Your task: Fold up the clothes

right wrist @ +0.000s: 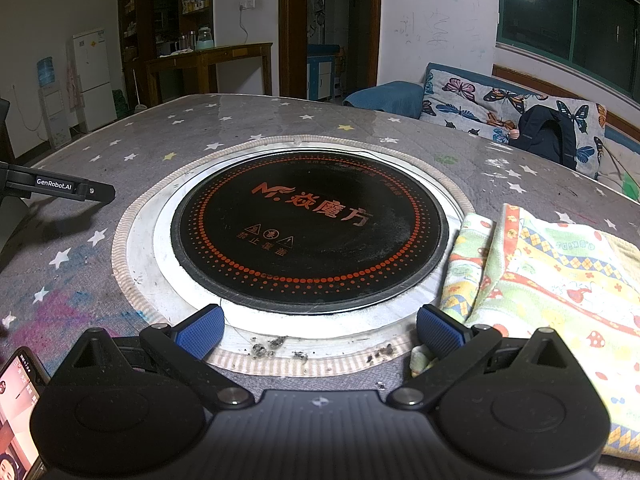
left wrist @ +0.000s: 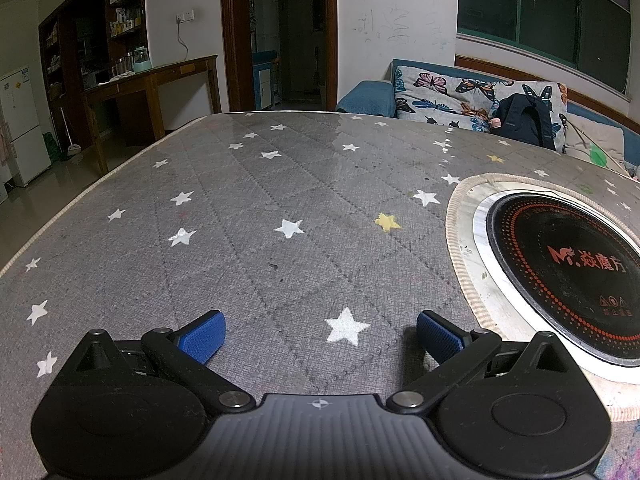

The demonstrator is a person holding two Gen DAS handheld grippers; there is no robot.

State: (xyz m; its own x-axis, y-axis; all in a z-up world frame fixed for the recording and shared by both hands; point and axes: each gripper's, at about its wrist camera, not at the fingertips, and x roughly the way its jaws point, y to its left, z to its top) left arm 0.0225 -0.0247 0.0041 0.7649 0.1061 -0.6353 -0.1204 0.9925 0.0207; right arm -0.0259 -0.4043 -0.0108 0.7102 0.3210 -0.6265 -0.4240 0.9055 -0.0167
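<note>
A folded, colourful patterned cloth (right wrist: 552, 276) lies on the grey star-print table cover (right wrist: 120, 148) at the right, beside the round black induction hob (right wrist: 308, 232). My right gripper (right wrist: 320, 330) is open and empty, low over the hob's near rim, its right finger next to the cloth's near left corner. My left gripper (left wrist: 320, 338) is open and empty, low over the bare star-print cover (left wrist: 260, 200), left of the hob (left wrist: 560, 276). The left gripper's body also shows at the left edge of the right wrist view (right wrist: 60, 188). The cloth is not in the left wrist view.
A phone (right wrist: 18, 412) lies at the table's near left corner. Crumbs (right wrist: 276, 346) sit on the hob's woven trim. Behind the table are a sofa with butterfly cushions (right wrist: 500, 104) and a dark backpack (right wrist: 548, 136), a wooden side table (left wrist: 152, 84) and a fridge (right wrist: 92, 76).
</note>
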